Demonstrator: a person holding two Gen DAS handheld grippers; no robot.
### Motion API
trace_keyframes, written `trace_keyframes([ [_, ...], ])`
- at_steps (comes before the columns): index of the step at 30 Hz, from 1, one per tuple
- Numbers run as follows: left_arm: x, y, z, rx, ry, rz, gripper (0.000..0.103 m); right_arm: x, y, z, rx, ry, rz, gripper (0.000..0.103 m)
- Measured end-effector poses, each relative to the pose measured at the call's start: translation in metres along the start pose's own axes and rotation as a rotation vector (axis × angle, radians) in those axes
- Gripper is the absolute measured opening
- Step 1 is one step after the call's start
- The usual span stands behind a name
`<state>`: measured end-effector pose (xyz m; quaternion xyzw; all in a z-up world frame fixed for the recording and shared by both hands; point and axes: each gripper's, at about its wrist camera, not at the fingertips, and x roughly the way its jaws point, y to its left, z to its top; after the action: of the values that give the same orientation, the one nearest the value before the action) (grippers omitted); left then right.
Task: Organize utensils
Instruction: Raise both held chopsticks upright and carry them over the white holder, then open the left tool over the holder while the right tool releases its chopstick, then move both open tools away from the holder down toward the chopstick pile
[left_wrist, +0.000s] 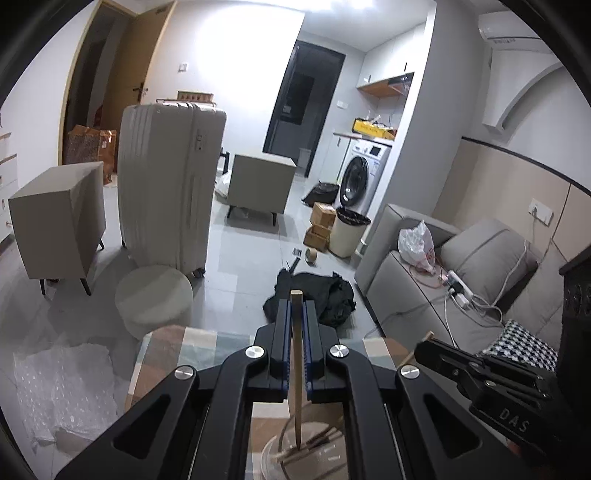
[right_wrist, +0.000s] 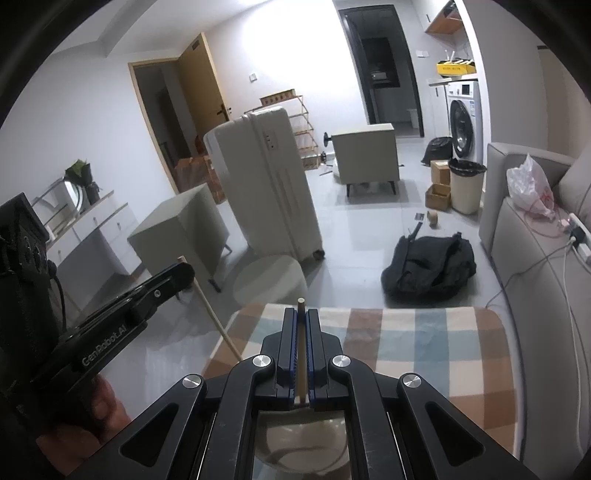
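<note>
My left gripper (left_wrist: 296, 306) is shut on a wooden chopstick (left_wrist: 296, 354), held upright with its tip down inside a clear glass container (left_wrist: 273, 454) that holds several more chopsticks. My right gripper (right_wrist: 302, 317) is shut on another wooden chopstick (right_wrist: 301, 365), held upright above a pale bowl (right_wrist: 295, 443). The left gripper with its chopstick (right_wrist: 218, 325) shows at the left of the right wrist view. The right gripper body (left_wrist: 480, 373) shows at the right of the left wrist view. Both stand over a table with a checked cloth (right_wrist: 406, 343).
Beyond the table edge lie a round pouf (right_wrist: 271, 282), a white suitcase (right_wrist: 273, 188), a black backpack (right_wrist: 430, 267) on the floor and a grey sofa (right_wrist: 535, 280) at the right. Bubble wrap (left_wrist: 62, 391) lies at the left.
</note>
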<state>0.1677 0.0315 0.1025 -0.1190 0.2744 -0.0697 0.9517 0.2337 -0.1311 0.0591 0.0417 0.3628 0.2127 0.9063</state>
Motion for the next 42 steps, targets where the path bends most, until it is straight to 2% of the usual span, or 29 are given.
trace_keyframes([
  [8, -0.004, -0.003, 0.001, -0.001, 0.076, -0.014, 0.001, -0.005, 0.001, 0.001, 0.021, 0.011, -0.002, 0.007],
  [10, -0.003, -0.003, 0.002, -0.005, 0.117, -0.023, 0.002, -0.008, -0.001, 0.002, 0.034, 0.013, -0.003, 0.007],
  [12, -0.004, -0.003, 0.001, -0.006, 0.151, -0.004, 0.015, -0.011, -0.001, 0.002, 0.046, 0.012, -0.005, 0.008],
  [14, -0.009, -0.003, 0.0, -0.011, 0.151, 0.003, 0.027, -0.016, -0.003, 0.001, 0.059, 0.013, -0.013, 0.01],
  [15, -0.014, -0.002, 0.0, -0.012, 0.147, 0.004, 0.035, -0.019, -0.005, 0.0, 0.066, 0.011, -0.015, 0.014],
  [17, -0.024, -0.003, 0.0, -0.011, 0.135, 0.019, 0.044, -0.029, -0.009, -0.003, 0.083, 0.001, -0.025, 0.024],
  [26, -0.061, -0.015, -0.004, 0.007, 0.116, 0.066, 0.06, -0.078, -0.022, -0.033, 0.148, -0.027, -0.06, 0.04],
  [31, -0.078, -0.025, -0.011, 0.024, 0.107, 0.073, 0.067, -0.103, -0.02, -0.047, 0.146, -0.039, -0.059, 0.044],
  [38, -0.096, -0.036, -0.028, 0.039, 0.112, 0.088, 0.074, -0.138, -0.016, -0.073, 0.155, -0.085, -0.059, 0.06],
  [42, -0.104, -0.042, -0.045, 0.057, 0.122, 0.105, 0.083, -0.149, -0.013, -0.09, 0.146, -0.084, -0.065, 0.068],
])
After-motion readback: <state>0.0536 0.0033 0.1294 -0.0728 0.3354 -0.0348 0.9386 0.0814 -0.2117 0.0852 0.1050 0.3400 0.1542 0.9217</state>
